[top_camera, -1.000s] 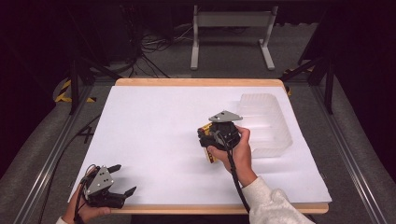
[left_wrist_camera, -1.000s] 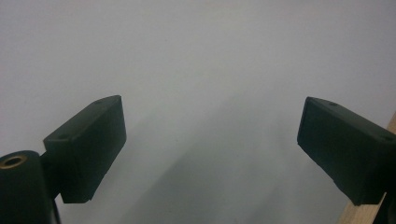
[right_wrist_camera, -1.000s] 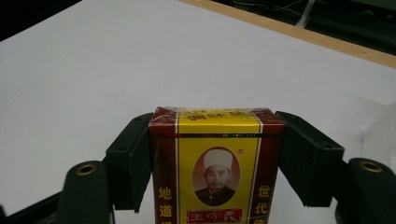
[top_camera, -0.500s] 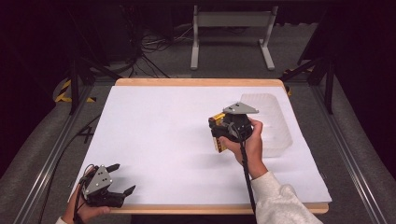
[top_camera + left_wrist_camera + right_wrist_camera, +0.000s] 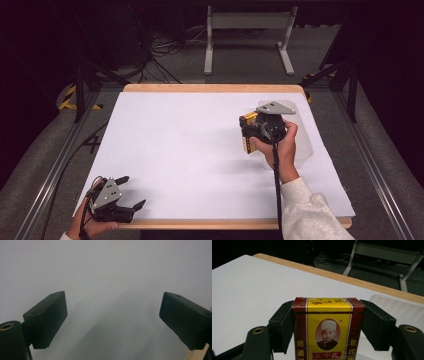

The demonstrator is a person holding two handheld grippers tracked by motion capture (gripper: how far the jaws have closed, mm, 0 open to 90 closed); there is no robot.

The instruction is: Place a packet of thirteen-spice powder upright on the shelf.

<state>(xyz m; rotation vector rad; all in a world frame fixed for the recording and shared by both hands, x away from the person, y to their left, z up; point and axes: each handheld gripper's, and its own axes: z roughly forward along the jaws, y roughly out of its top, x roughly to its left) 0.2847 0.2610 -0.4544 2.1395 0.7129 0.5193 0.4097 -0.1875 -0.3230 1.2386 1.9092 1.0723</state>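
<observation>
Both grippers are showing on the white table (image 5: 190, 150): the right gripper (image 5: 327, 325) is clamping a red-and-yellow box (image 5: 328, 327) between its black jaws, the pads pressing on the box's two narrow sides, while the left gripper (image 5: 131, 192) is resting at the near left corner with its jaws standing wide apart and nothing between them, as the left gripper view (image 5: 112, 320) is confirming. In the high view the box (image 5: 247, 135) is being held off the table surface, over the right half, just beside a clear plastic tray (image 5: 306, 145) lying near the right edge. Judging from this, the pick-up is done and the carrying is under way; setting the box down, probably in or by that tray, is what is left, and the left gripper is taking no part so far. Much is staying hard to read: the tray is pale against the white cover and the hand (image 5: 282, 150) is covering part of it, so its compartments and contents cannot be told; the box's lower part is being cut off by the bottom of the right gripper view; its small print is too fine to make out.
</observation>
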